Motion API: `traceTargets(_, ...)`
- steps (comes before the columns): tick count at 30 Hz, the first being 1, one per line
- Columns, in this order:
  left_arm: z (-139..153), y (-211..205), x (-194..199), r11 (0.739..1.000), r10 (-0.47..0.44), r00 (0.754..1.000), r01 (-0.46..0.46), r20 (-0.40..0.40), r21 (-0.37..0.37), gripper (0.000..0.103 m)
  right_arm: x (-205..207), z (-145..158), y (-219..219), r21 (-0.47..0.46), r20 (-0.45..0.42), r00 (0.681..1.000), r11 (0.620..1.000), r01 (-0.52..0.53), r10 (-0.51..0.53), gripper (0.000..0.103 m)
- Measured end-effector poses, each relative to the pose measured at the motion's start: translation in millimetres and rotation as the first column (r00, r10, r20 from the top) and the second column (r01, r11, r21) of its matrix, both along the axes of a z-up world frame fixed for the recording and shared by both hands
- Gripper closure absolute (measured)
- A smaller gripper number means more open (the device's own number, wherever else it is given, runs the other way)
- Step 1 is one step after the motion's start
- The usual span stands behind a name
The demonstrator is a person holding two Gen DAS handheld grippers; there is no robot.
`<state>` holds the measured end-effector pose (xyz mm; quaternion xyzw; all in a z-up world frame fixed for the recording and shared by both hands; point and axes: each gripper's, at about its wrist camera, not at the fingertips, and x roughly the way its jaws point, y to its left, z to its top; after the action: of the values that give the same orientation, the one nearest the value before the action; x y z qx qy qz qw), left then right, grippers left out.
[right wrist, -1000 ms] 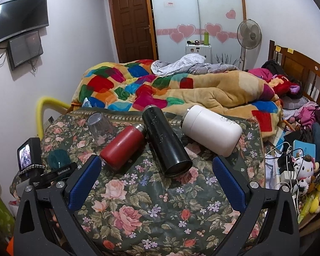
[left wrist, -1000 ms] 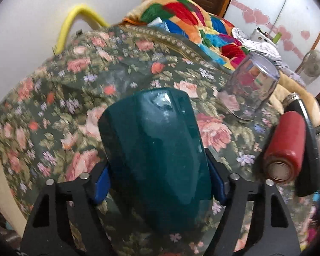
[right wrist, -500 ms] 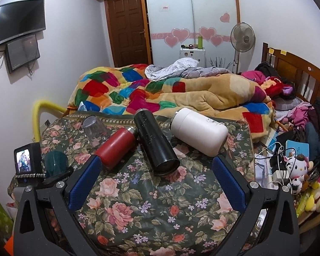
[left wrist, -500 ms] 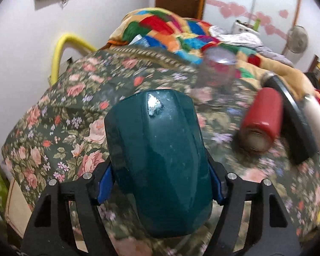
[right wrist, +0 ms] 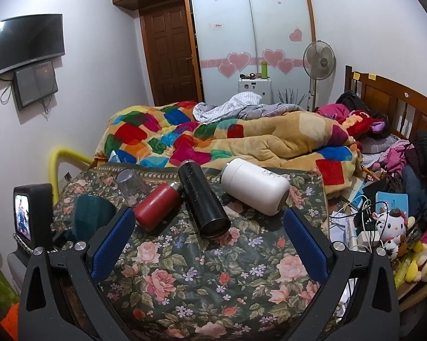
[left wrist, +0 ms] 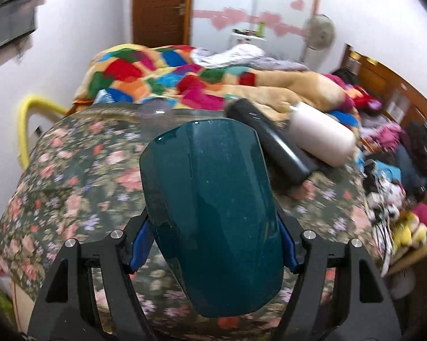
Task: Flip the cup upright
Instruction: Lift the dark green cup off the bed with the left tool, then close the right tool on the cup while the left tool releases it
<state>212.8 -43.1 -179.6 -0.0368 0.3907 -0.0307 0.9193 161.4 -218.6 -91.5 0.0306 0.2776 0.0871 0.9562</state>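
My left gripper (left wrist: 213,244) is shut on a dark teal cup (left wrist: 213,213), its blue pads pressed on both sides. The cup is held above the floral tablecloth (left wrist: 79,176), base pointing away from the camera. In the right wrist view the teal cup (right wrist: 91,218) shows at the far left, held beside the left gripper's small screen (right wrist: 22,218). My right gripper (right wrist: 210,244) is open and empty over the near part of the table.
A clear glass (right wrist: 131,187) stands upside down at the table's back left. A red flask (right wrist: 156,204), a black flask (right wrist: 203,201) and a white flask (right wrist: 254,189) lie on their sides. The bed with a patchwork quilt (right wrist: 162,133) lies behind; clutter at right.
My left gripper has lifted and tilted up with the teal cup, its view swinging right from the tabletop to the room. The right gripper has pulled back slightly.
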Motion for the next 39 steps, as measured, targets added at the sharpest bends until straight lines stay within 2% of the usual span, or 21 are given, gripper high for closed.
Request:
traceTargets(4,-13,-30,5,0.993,-0.116,0.993,0.116,-0.028,0.004,0.031,-1,-3,-8,0.010,-0.004,1.000,1.000,0.009,-0.009,0.000)
traceTargets(8,-37,-53,15,0.981,-0.190,0.979,0.192,-0.075,0.031,0.031,3,-11,-15,0.011,-0.026,1.000,1.000,0.016,-0.016,0.000)
traceTargets(11,-56,-67,19,0.975,-0.207,0.972,0.215,-0.114,0.054,0.031,6,-18,-18,0.007,-0.046,0.999,1.000,0.021,-0.021,0.000)
traceTargets(17,-83,-70,31,0.978,-0.183,0.967,0.197,-0.178,0.062,0.031,12,-29,-20,0.004,-0.087,0.996,1.000,0.021,-0.021,0.000)
traceTargets(27,-96,-75,39,0.977,-0.180,0.959,0.200,-0.217,0.076,0.031,17,-39,-18,0.008,-0.135,0.991,1.000,0.015,-0.014,0.000)
traceTargets(30,-93,-71,38,0.979,-0.192,0.957,0.203,-0.216,0.029,0.030,16,-39,-17,0.005,-0.144,0.989,1.000,0.013,-0.012,0.000)
traceTargets(32,-91,-69,38,0.976,-0.217,0.949,0.218,-0.229,-0.019,0.020,16,-38,-17,0.003,-0.148,0.989,1.000,0.013,-0.012,0.000)
traceTargets(33,-90,-67,37,0.975,-0.221,0.946,0.220,-0.236,-0.031,0.019,15,-38,-17,0.002,-0.149,0.989,1.000,0.012,-0.011,0.000)
traceTargets(36,-84,-64,29,0.975,-0.221,0.948,0.221,-0.231,-0.028,0.019,12,-35,-16,0.000,-0.147,0.989,1.000,0.010,-0.010,0.000)
traceTargets(39,-68,-57,15,0.975,-0.219,0.957,0.220,-0.189,-0.017,0.019,8,-30,-14,-0.008,-0.135,0.991,1.000,0.013,-0.014,0.000)
